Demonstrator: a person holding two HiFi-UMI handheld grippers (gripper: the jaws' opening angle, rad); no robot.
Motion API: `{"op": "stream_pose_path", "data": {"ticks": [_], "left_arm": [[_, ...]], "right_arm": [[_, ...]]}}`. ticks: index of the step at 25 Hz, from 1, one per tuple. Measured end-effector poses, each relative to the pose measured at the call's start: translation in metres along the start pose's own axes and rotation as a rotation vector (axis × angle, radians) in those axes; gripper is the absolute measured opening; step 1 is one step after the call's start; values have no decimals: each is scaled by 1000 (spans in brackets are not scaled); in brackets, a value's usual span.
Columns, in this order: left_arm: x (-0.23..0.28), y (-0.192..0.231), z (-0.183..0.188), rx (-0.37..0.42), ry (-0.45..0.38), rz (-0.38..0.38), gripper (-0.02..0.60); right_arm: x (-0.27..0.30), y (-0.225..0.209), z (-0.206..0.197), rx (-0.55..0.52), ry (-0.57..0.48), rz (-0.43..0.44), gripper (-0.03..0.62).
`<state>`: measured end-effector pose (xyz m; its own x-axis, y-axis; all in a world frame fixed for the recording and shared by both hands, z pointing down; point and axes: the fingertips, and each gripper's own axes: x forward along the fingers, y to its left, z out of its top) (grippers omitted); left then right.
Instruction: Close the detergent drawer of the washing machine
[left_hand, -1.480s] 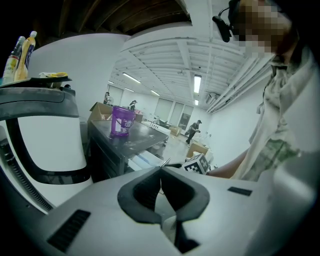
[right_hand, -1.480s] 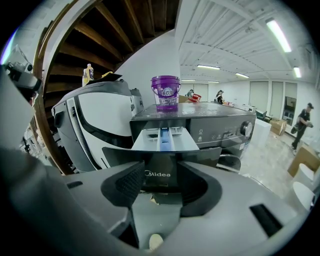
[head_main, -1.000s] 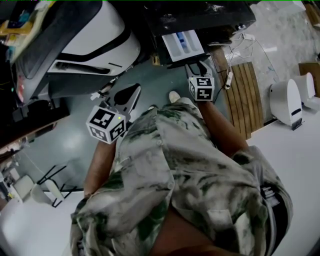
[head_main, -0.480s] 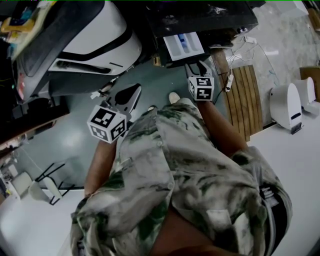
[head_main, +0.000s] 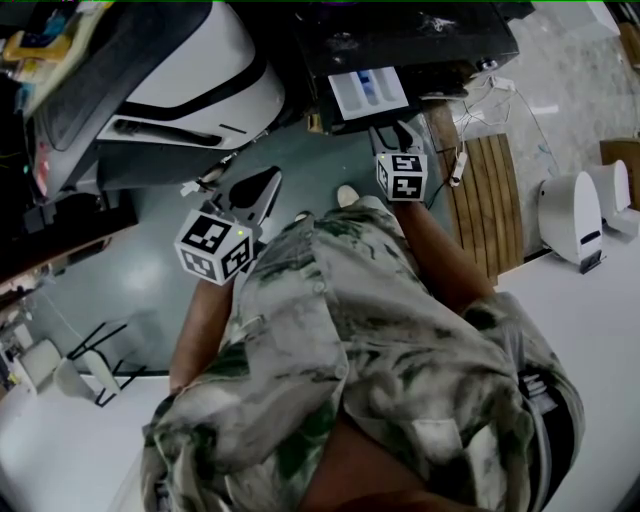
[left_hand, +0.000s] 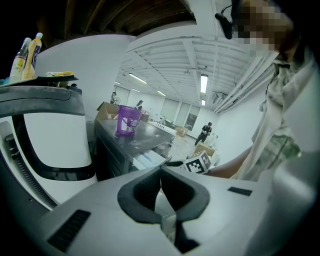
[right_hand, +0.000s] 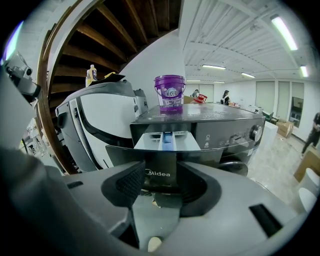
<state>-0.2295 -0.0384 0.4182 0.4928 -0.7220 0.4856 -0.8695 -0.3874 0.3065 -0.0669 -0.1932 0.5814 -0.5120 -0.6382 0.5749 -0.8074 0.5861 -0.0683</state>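
Left hand-held gripper (left_hand: 161, 174): pressed together, dark pads meeting along one seam, nothing between them; held over the grey-green floor (head_main: 150, 270), pointing toward the far side.
Right hand-held gripper (right_hand: 164, 174): spread, aimed straight at the near end of the white plastic detergent drawer (right_hand: 165, 140); drawer's dark front panel seen in the gap between the two ribbed pads; contact with the panel not clear from any view.
Detergent drawer: pulled out of its slot toward the near side, compartments open from above, blue insert in the middle one; front panel marked "Midea", just far of the right hand-held gripper.
Dark grey washing machine (right_hand: 230, 131): far middle of the scene, round dial at the right of its control panel, drawer slot at the top left.
Purple plastic bucket (right_hand: 172, 93): upright on top of the washing machine, behind the drawer.
Large white appliance with black trim (head_main: 200, 80): far left, just beside the washing machine; bottles standing on its top.
Camouflage-patterned shirt (head_main: 350, 330): near middle, between left hand-held gripper and right hand-held gripper.
Slatted wooden board (head_main: 487, 190): flat on the floor, right of the right hand-held gripper.
White rounded device (head_main: 570, 205): far right, well apart from the washing machine.
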Motion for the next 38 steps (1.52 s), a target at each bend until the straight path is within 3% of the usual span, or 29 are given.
{"op": "stream_pose_path", "data": {"ticks": [38], "left_arm": [[-1,14,-3,-38,21,57,25]], "right_arm": [[31,-3,22,-19,-6,38,210]]}}
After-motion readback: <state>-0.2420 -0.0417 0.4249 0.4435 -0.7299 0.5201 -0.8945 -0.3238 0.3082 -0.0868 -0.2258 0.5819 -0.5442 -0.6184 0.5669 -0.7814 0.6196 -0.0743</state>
